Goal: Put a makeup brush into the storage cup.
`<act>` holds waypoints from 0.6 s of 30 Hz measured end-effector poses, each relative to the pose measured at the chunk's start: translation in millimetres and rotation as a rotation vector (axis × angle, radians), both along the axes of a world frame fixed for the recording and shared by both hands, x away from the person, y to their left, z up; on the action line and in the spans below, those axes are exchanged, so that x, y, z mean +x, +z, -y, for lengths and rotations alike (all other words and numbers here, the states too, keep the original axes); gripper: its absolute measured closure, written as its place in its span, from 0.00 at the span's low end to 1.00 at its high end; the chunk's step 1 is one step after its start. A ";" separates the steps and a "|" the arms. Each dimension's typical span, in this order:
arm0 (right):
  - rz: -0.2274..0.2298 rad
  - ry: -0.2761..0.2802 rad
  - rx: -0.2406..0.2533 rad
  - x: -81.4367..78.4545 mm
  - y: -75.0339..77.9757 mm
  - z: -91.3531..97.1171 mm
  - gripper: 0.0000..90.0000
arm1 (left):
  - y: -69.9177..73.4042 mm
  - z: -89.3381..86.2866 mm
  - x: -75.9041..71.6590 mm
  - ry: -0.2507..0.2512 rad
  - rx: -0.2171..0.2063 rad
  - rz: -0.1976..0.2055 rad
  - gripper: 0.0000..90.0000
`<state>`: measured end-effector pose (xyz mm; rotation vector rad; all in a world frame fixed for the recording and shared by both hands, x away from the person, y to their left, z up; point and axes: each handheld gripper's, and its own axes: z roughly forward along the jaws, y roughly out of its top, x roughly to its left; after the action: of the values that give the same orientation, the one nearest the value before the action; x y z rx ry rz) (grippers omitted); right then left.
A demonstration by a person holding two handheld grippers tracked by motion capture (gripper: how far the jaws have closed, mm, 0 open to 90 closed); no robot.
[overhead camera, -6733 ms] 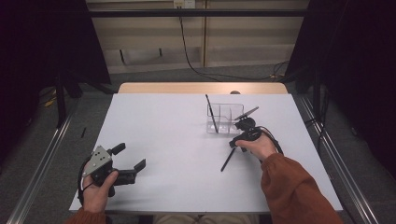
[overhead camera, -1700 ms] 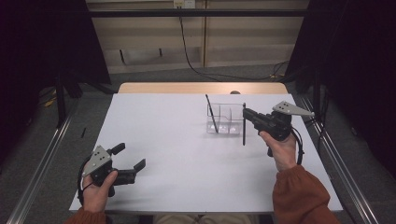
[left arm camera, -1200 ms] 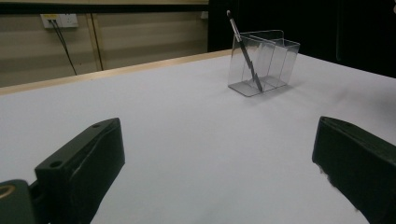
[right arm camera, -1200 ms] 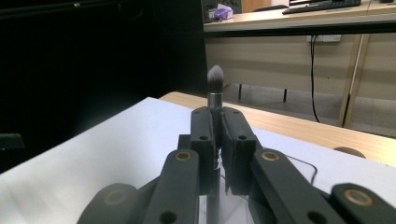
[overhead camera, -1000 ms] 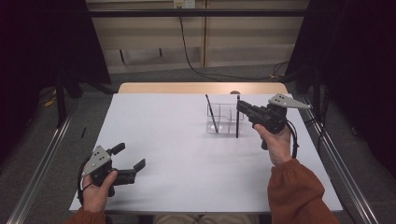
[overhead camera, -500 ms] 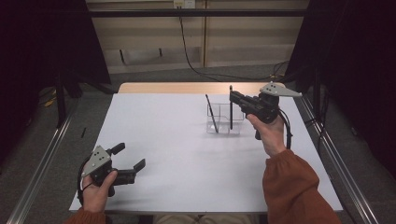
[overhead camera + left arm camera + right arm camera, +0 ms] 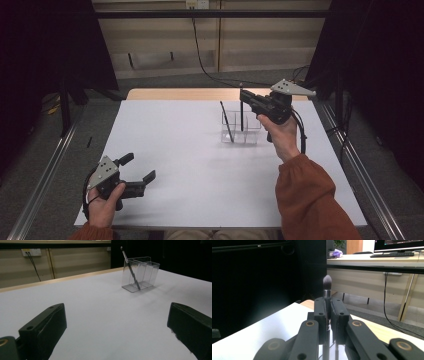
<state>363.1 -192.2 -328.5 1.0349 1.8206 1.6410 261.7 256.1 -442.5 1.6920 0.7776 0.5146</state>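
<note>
A clear plastic organizer (image 7: 247,131) with several compartments stands on the white table (image 7: 175,145), right of centre toward the back. A thin black brush (image 7: 227,122) leans in its left compartment, as the left gripper view confirms for the brush (image 7: 130,268) and the organizer (image 7: 146,271). My right gripper (image 7: 244,96) hovers above the organizer, shut on a second brush (image 7: 242,115) that hangs upright with its lower end over the container. In the right gripper view the purple-grey bristles (image 7: 327,282) stick up above the closed right gripper (image 7: 327,303). My left gripper (image 7: 138,167) rests open at the front left, nothing between the jaws of the left gripper (image 7: 117,322).
Metal rails (image 7: 50,165) run along both long sides of the table. The wooden far edge (image 7: 200,94) sits just behind the organizer. A black cable (image 7: 200,55) hangs down the back wall. Dark curtains stand left and right.
The right hand has lifted the brush off the table, turned it upright and carried it left and farther back, over the organizer. The left gripper has stayed put.
</note>
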 end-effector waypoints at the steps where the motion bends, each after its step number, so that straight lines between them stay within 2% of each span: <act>1: 0.002 -0.002 -0.001 1.4 0.5 -0.6 0.94 | 0.0 -0.3 0.1 -0.001 0.000 0.001 0.03; 7: 0.000 -0.013 -0.009 10.7 -0.9 -4.7 0.93 | -0.3 -0.3 0.2 -0.001 0.002 0.000 0.03; 15: 0.019 -0.025 -0.023 24.4 8.7 -12.4 0.94 | -0.3 -0.6 0.4 -0.001 0.004 0.000 0.03; 18: 0.012 -0.028 -0.036 30.6 9.6 -15.9 0.93 | -0.2 -0.5 0.2 -0.001 0.003 0.001 0.03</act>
<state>393.7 -176.3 -318.9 1.0290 1.8127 1.5893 261.8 256.6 -442.8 1.6951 0.7756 0.5159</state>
